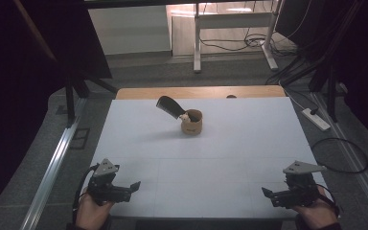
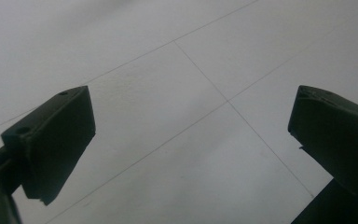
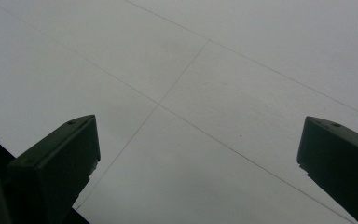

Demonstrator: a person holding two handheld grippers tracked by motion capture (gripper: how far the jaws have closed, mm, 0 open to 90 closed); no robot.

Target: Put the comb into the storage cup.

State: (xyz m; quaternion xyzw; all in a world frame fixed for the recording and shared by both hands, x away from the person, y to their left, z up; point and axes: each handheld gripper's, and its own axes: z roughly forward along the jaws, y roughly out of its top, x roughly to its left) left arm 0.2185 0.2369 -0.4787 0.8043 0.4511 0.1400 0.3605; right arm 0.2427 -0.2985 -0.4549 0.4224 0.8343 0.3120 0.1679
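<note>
Brown cup holds tilted black comb; left gripper, right gripper jaws apart

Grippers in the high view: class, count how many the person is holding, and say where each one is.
2. The left gripper is at the near left corner of the white table; the right gripper is at the near right corner. Both have jaws apart and hold nothing.

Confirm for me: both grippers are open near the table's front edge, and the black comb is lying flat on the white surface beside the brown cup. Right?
Not quite. The black comb is not lying flat beside the brown cup; it stands in the cup, leaning out to the left, as the high view shows. The rest holds: the left gripper and right gripper are both open near the front edge of the white table.
</note>
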